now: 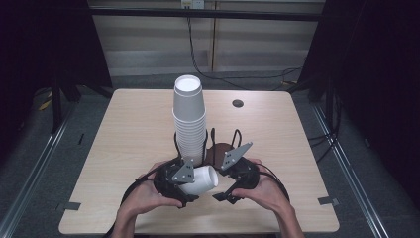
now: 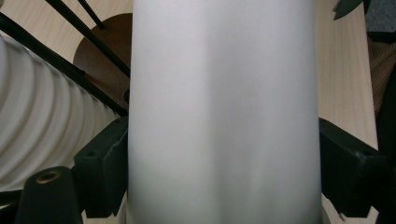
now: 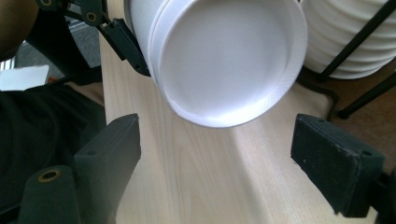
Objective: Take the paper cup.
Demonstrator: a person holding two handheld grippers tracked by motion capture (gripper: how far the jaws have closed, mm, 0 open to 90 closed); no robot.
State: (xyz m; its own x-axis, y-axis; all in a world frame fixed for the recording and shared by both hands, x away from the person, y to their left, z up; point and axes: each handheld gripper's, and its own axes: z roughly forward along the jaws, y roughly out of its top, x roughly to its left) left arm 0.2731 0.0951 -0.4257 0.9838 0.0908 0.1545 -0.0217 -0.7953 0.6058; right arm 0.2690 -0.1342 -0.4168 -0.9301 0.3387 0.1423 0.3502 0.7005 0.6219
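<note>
A single white foam cup lies on its side near the table's front edge, with my left gripper shut on its wall. In the left gripper view the cup stands between both black pads. My right gripper sits just right of the cup and points at its rimmed end. The right gripper's fingers stand wide apart with bare table between them, touching nothing. A tall stack of white cups stands upside down behind the grippers.
The stack sits in a black wire holder on a round brown base. A small dark hole marks the far right of the light wood table. Both hands rest at the front edge.
</note>
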